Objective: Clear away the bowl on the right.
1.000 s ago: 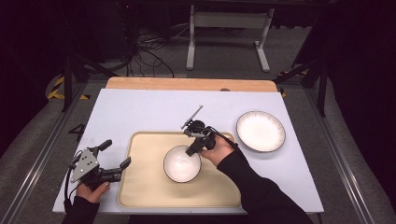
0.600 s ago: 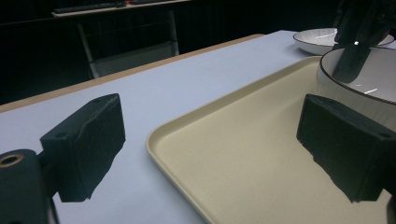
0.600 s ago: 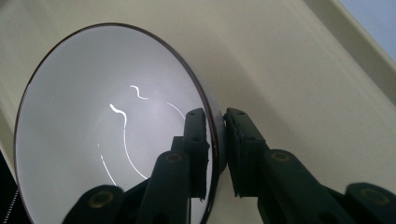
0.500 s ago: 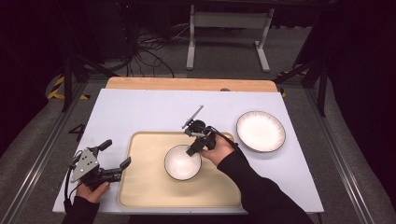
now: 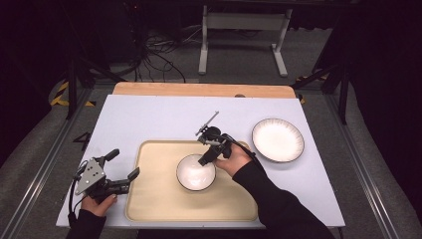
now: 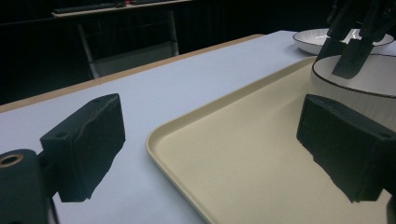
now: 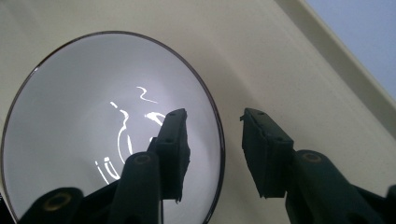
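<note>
Nearest the person, the left gripper [image 5: 115,169] rests at the front left corner of the table [image 5: 149,114], its hand cut off by the bottom edge of the high view; its jaws are spread wide with nothing between them, one over the white tabletop and the other over the near left part of the beige tray [image 5: 154,199]. In the left gripper view the tray's rim curves between the two black pads, and the bowl is cut off at the right edge. Farther in, the white bowl [image 5: 195,173] sits on the tray, right of its middle. The right gripper [image 5: 206,159] straddles the bowl's far right rim: its jaws have just been opening, one pad inside the bowl and one outside, and neither presses on the rim. The right hand's sleeve hides the tray's front right corner. Beyond, a white plate [image 5: 277,140] lies on the table right of the tray, well apart from the bowl.
</note>
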`<state>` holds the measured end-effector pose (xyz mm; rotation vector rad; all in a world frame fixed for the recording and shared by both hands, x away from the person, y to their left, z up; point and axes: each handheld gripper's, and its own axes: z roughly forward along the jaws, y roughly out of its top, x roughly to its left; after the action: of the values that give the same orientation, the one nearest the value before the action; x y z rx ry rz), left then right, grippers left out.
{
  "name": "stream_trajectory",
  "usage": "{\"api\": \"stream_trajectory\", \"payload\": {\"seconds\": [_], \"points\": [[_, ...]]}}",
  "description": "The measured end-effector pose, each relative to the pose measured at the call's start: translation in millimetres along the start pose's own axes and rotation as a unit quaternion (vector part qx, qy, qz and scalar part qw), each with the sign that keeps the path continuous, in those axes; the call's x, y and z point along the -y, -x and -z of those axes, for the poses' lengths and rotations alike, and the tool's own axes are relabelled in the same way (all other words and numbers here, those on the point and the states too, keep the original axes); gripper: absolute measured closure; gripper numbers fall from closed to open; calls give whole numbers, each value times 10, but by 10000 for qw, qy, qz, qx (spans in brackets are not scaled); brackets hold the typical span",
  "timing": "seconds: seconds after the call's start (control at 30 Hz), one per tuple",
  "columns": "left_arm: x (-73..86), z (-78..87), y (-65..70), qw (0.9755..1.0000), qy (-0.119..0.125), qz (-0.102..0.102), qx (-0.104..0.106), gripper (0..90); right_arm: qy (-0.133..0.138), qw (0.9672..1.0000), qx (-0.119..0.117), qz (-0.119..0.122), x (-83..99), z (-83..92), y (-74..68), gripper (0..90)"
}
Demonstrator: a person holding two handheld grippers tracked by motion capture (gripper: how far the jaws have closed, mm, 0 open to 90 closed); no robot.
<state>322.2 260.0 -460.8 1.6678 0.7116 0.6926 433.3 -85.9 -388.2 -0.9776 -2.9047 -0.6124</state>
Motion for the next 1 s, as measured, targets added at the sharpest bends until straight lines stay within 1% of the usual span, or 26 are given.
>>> {"api": "stream_trajectory", "payload": {"seconds": [0.07,0.13,0.17,0.2,0.3,0.4,0.47,0.5,0.57,0.63,0.67,0.7,0.73,0.77,0.8,0.83,0.9,0.93,1.0], "points": [[1,-2,-1,10000,10,4,-1,85,110,9999,32,34,4,43,-11,583],[0,-2,-4,10000,-6,-6,7,85,306,9995,90,78,8,108,-46,584],[-1,-3,-5,10000,-7,-10,9,85,364,9992,132,107,9,128,-57,585],[-1,-3,-5,10000,-7,-10,9,85,364,9992,132,107,9,128,-57,585],[-1,-4,-4,10000,-13,5,12,84,645,9974,216,226,15,223,-117,587],[0,-5,-7,10000,-13,13,20,84,892,9950,279,360,33,303,-174,567],[0,-5,-8,10000,-13,16,22,84,1114,9919,323,508,61,380,-222,537],[0,-4,-8,10000,-11,16,21,85,1211,9906,335,541,74,412,-240,518],[0,-4,-7,10000,-6,23,15,85,1468,9862,369,666,105,491,-279,508],[-1,-2,-5,10000,-16,18,7,84,1594,9840,358,711,128,542,-304,497],[-1,-2,-5,10000,-16,18,7,84,1594,9840,358,711,128,542,-304,497],[-1,-2,-4,10000,-12,9,7,84,1655,9828,352,742,140,563,-316,488],[-1,-2,-4,10000,-13,11,8,84,1776,9798,417,822,169,607,-343,469],[-1,-2,-5,10000,-19,14,3,84,1852,9782,423,842,187,628,-357,458],[-1,-2,-5,10000,-19,18,3,84,1966,9755,430,892,215,653,-369,440],[0,-3,-6,10000,-12,22,10,84,2034,9736,440,937,231,668,-370,428],[0,-3,-6,10000,-11,22,12,84,2199,9703,393,933,278,709,-363,381],[0,-3,-6,10000,-12,20,11,84,2308,9678,378,927,303,728,-354,353],[0,-3,-6,10000,-12,20,11,84,2407,9654,376,924,332,753,-339,311]]}}
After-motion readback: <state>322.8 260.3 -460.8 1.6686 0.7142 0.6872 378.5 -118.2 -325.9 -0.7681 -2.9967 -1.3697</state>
